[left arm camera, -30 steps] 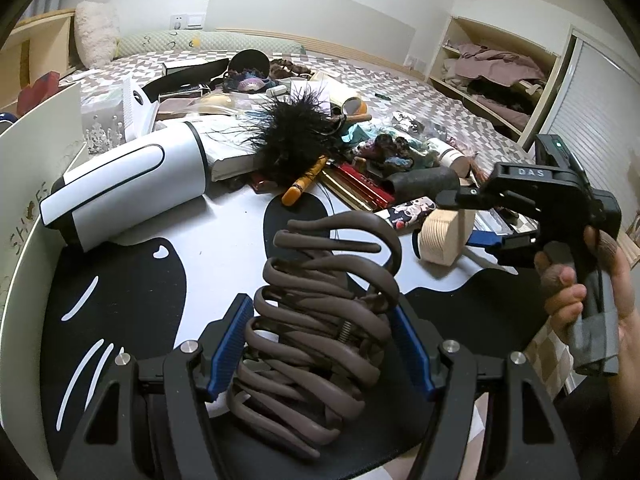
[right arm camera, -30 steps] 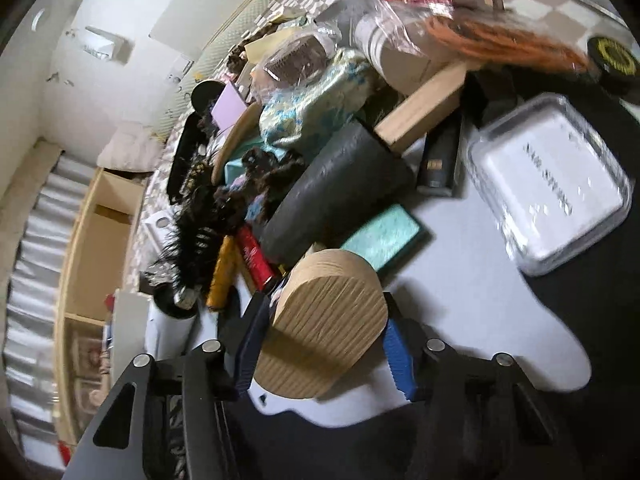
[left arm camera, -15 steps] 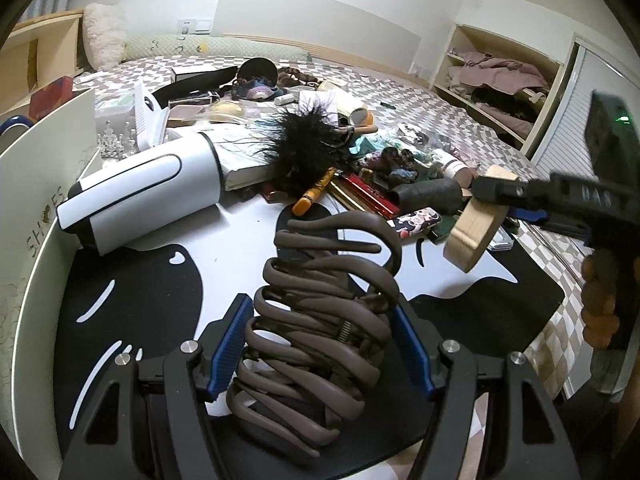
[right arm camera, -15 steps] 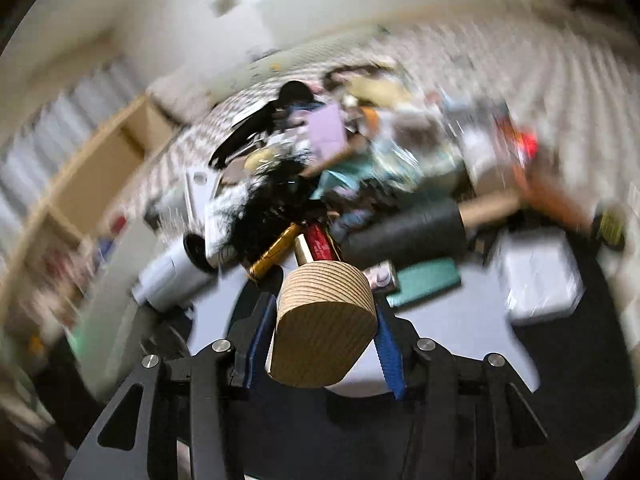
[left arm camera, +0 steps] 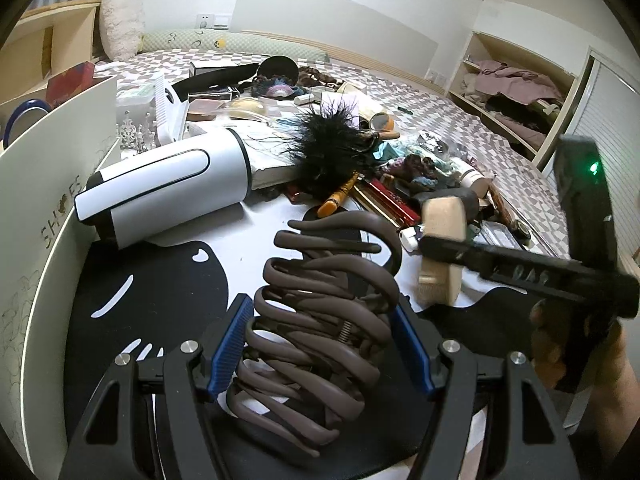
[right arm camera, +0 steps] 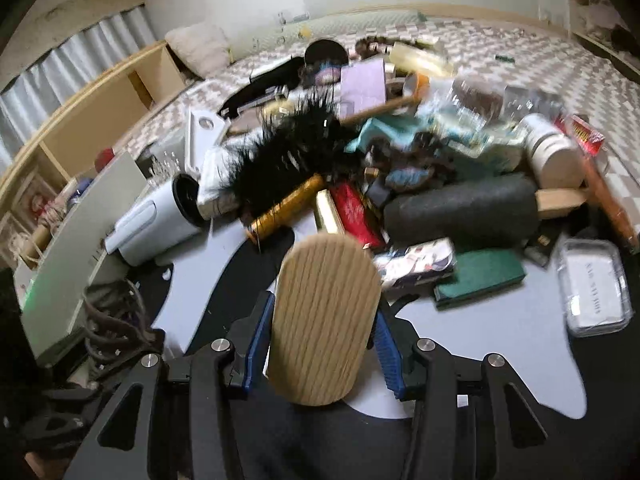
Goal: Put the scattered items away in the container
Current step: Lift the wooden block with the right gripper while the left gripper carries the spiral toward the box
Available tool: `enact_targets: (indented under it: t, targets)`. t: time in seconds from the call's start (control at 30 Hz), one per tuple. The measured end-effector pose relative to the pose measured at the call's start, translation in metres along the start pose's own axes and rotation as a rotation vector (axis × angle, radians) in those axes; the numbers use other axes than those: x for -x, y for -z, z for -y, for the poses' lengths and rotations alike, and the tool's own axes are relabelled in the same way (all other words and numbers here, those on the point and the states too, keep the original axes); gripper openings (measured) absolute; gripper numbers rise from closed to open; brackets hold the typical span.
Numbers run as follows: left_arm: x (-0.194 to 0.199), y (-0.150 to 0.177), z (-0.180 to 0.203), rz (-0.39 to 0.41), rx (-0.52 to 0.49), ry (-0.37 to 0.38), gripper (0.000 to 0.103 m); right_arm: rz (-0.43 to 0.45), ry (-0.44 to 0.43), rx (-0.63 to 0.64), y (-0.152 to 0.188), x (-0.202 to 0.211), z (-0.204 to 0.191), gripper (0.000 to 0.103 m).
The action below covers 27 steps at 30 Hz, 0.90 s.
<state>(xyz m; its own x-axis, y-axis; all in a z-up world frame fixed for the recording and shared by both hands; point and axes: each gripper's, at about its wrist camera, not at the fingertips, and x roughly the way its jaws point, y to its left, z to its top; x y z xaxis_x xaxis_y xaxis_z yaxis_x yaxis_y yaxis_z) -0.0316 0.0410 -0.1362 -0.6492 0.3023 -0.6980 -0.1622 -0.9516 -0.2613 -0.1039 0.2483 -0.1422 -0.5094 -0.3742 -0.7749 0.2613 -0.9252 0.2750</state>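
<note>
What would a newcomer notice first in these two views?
A big brown hair claw fills the left gripper, pinched between its blue pads. The right gripper holds an oval wooden block above the mat. Behind both, a heap of clutter is topped by a black feathery tuft.

The right gripper swung the wooden block upright, leftward.

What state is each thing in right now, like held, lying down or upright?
Left claw: shut on brown hair clip, held upright.
Right claw: shut on wooden brush, lifted off the table.
White hair dryer: lying on its side.
Black feather piece: resting on the pile.
Clear plastic box: lid closed, lying flat.
</note>
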Motion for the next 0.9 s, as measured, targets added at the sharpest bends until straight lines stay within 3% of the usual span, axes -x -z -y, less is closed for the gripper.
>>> enact_targets:
  t: [0.17, 0.67, 0.9]
  targets:
    - [-0.001, 0.000, -0.001, -0.004, 0.011, 0.004, 0.069, -0.003, 0.039, 0.039, 0.008, -0.003, -0.012, 0.046]
    - [0.012, -0.009, -0.003, 0.021, 0.015, 0.010, 0.069, 0.038, 0.010, -0.046, 0.005, 0.033, -0.008, 0.046]
    - [0.028, -0.022, -0.001, 0.048, 0.009, -0.011, 0.069, 0.070, 0.005, -0.032, -0.004, 0.041, -0.025, 0.046]
